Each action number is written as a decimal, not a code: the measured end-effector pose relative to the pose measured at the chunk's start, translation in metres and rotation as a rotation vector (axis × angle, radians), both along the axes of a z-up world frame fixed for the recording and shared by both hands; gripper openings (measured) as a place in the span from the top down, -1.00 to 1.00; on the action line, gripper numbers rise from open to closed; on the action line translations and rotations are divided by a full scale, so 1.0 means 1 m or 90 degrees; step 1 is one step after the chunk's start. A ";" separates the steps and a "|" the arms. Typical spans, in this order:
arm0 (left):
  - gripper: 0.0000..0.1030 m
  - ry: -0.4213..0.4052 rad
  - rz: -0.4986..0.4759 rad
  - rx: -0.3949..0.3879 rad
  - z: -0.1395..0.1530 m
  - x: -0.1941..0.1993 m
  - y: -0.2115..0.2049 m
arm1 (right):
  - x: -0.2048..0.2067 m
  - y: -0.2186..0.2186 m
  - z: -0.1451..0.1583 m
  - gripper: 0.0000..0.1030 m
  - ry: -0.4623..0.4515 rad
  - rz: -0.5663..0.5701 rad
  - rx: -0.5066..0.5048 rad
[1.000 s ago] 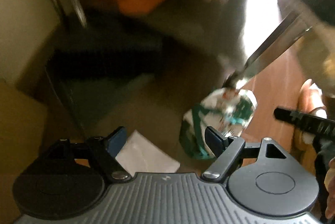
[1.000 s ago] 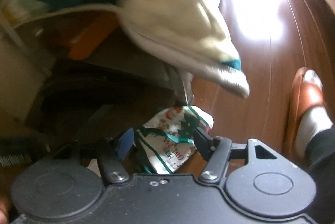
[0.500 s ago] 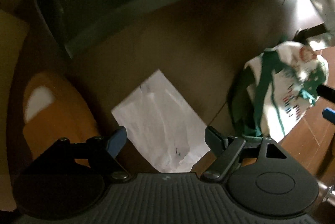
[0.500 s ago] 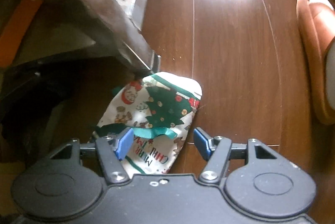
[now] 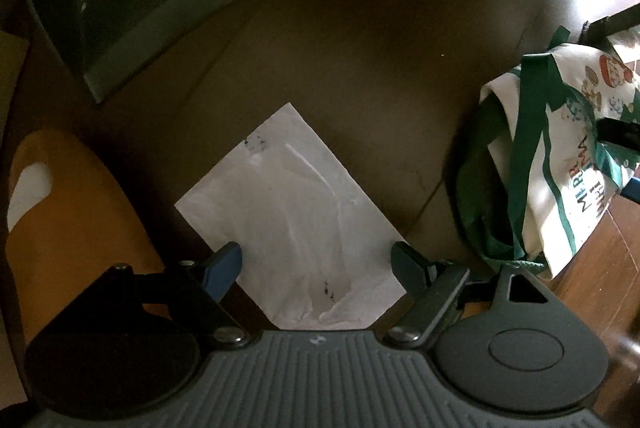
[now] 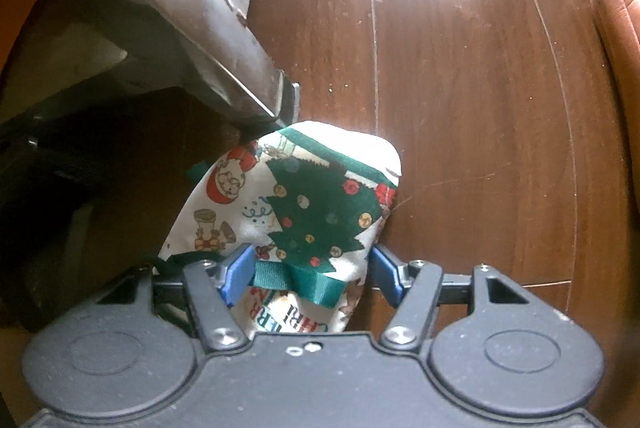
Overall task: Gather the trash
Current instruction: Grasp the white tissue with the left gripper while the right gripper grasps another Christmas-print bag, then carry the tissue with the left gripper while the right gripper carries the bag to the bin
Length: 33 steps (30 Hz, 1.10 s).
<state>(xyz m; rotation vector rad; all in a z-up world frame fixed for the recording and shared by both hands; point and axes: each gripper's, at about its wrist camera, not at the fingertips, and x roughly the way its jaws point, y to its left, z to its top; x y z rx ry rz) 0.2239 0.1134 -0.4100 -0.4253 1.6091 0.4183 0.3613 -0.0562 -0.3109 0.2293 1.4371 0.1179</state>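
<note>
Left gripper (image 5: 316,260) spread wide, straddling paper (image 5: 292,224) to pinch it off the floor (image 5: 360,76). Right gripper (image 6: 312,270) wide around bag (image 6: 296,204), unclamped, ready to lift.

We carry black grippers (image 6: 312,270) with blue finger pads (image 6: 240,270), silver screws, and a grey ribbed body (image 5: 316,260).

White crumpled paper (image 5: 296,224) lies flat on the floor, framed between the left tongs' tips. Christmas-print bag (image 6: 296,212) sits slumped between the right tongs.
</note>
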 end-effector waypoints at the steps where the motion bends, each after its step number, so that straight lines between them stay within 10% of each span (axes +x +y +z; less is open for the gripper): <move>1: -0.54 -0.003 -0.002 0.002 0.001 -0.001 -0.001 | 0.000 0.000 0.000 -0.22 -0.001 0.002 -0.003; 6: 0.02 -0.013 0.021 0.009 0.010 -0.004 -0.002 | 0.000 0.006 -0.001 -0.15 -0.005 0.014 -0.015; 11: 0.86 -0.023 0.025 0.011 0.015 -0.004 0.000 | 0.005 0.001 -0.001 0.49 0.005 -0.004 0.001; 18: 0.89 -0.024 0.011 0.017 0.025 -0.002 -0.004 | 0.000 0.008 0.009 0.86 -0.016 0.023 -0.023; 33: 0.89 -0.093 -0.010 0.060 0.080 -0.010 -0.017 | -0.039 0.021 0.064 0.95 -0.111 0.047 -0.048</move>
